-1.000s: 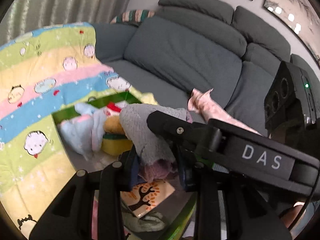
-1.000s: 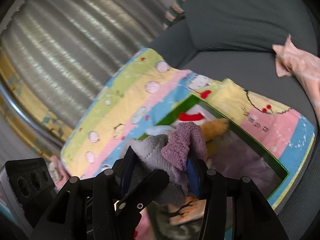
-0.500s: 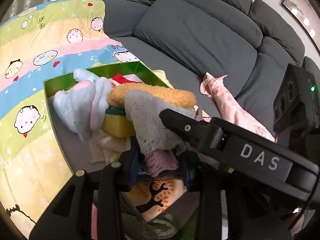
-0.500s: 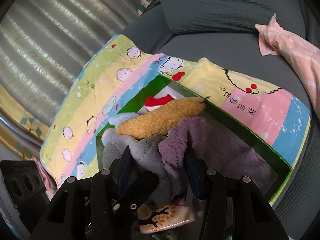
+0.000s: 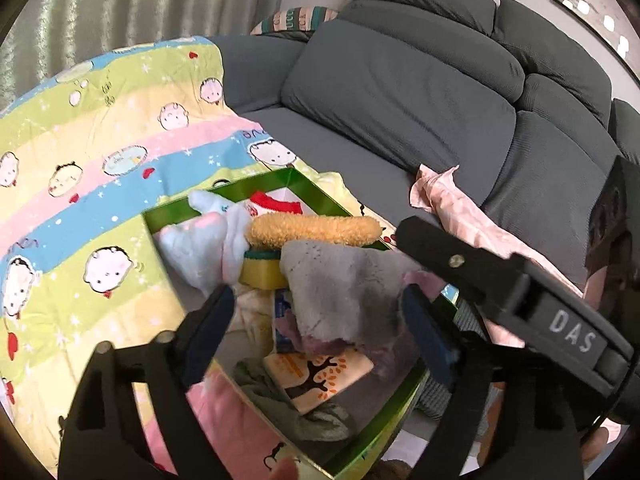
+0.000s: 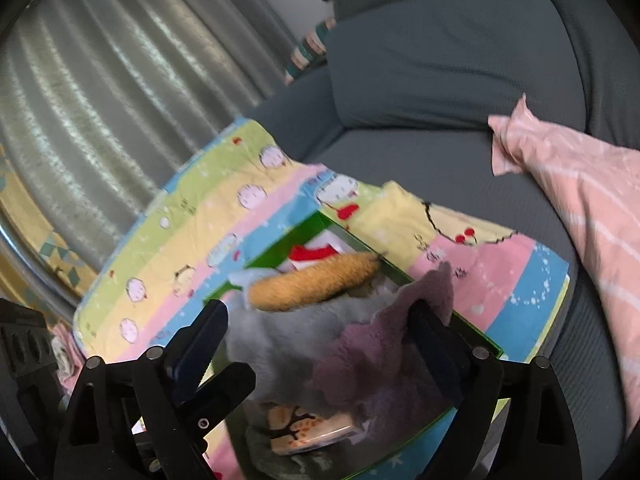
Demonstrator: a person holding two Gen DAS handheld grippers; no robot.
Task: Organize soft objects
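- Mostly done: green box (image 5: 316, 194) on the blanket (image 5: 100, 152) already full of soft things, with the fuzzy gray-and-purple cloth (image 5: 340, 300) now on top.
- Left to do: pink cloth (image 5: 460, 204) on the sofa (image 5: 400, 92), at 2 o'clock from the box.
- Left hand-held gripper (image 5: 320, 320) opening, letting go; cloth between the jaws, nearer the 3 o'clock finger.
- Right hand-held gripper (image 6: 320, 344) opening too, same cloth between, loose.

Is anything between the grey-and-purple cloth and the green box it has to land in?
Nothing blocks it. The grey-and-purple cloth is already over the green box, draped on the things inside, beside the orange plush. Both grippers' jaws are opening around it.
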